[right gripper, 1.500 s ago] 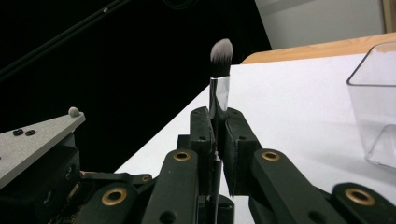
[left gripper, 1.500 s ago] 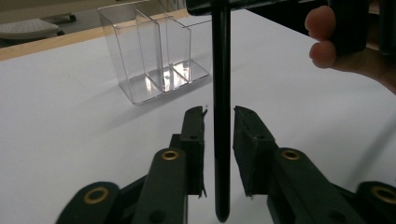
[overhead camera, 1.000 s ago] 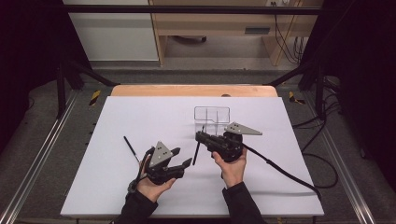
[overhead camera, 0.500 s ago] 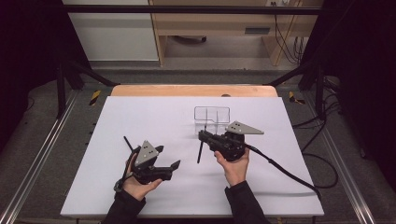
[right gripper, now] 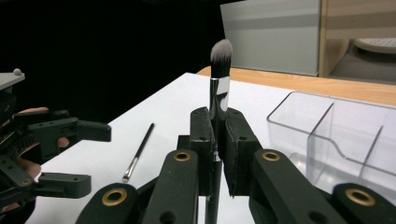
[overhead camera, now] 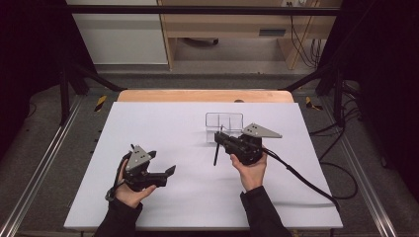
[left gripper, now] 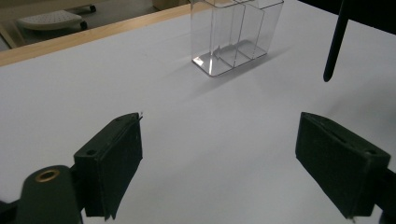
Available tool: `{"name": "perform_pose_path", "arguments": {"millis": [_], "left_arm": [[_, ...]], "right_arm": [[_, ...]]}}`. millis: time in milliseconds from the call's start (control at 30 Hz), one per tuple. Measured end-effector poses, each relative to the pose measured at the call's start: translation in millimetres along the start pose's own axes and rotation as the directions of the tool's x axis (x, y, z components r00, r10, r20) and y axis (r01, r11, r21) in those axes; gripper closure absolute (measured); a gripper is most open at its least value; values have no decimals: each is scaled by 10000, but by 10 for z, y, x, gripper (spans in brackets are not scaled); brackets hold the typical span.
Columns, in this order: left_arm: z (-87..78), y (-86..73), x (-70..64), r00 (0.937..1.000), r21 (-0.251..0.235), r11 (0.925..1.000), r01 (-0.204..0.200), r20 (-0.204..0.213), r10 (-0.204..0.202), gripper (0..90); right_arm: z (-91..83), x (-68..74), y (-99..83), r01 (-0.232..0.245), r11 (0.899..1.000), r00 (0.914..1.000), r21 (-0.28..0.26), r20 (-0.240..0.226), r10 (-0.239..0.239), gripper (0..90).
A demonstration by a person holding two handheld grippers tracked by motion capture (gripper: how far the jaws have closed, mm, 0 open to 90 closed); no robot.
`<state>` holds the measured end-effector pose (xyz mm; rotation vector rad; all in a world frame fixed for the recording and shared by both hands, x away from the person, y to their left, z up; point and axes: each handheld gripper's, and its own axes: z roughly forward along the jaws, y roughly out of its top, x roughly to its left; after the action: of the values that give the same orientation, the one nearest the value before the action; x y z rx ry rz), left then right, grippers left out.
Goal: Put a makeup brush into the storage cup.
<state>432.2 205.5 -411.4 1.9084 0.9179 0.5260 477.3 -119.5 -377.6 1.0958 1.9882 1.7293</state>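
Closest to the person, at the near left of the table [overhead camera: 173,123]: left claw [overhead camera: 162,163], drawn back toward the body and off to the left since a moment ago, jaws spread wide with nothing between them. Leaves the middle of the white sheet free and hands the work to the other side.

Just beyond it, flat on the sheet: thin liner brush [right gripper: 137,151], lying loose and touched by nothing, seen past the jaws in the right gripper view. Probably next in line, though waiting for now.

Farther in, right of centre: right claw [overhead camera: 220,139], clamped shut on the makeup brush [right gripper: 219,84] at its silver ferrule. Stands nearly upright now, straighter than half a second back, bristles up and the dark handle [overhead camera: 216,154] hanging clear above the table. Looks like readying for a drop, handle first, into a slot.

Directly behind the claw and very near it: clear organizer [overhead camera: 225,121], upright, its divided compartments apparently holding nothing yet. Calls for a lift, since the handle tip hangs below the rim. Main obstacles: the near wall of the organizer and its thin dividers, easy to knock with the tip, and hard to judge through clear plastic.

Farthest out: wooden edge [overhead camera: 197,95] along the table's back.
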Motion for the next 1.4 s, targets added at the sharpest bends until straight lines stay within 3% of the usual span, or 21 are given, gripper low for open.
{"name": "perform_pose_path", "arguments": {"millis": [300,533,1000,1400], "left_arm": [[-67,-19,122,10000,-133,9999,-34,-56,33,116],[-122,-18,206,9998,-265,9996,5,-183,-10,115],[-110,-27,236,9997,-86,9999,-128,-203,126,110],[-105,-29,237,9996,-47,9998,-206,-182,206,109]], "right_arm": [[-17,-92,106,131,9997,9991,-191,412,-123,840],[17,-121,261,494,9982,9957,-333,796,-466,840],[121,-196,424,773,9959,9873,-477,1427,-698,840],[205,-248,492,788,9947,9837,-657,1670,-669,840]]}}
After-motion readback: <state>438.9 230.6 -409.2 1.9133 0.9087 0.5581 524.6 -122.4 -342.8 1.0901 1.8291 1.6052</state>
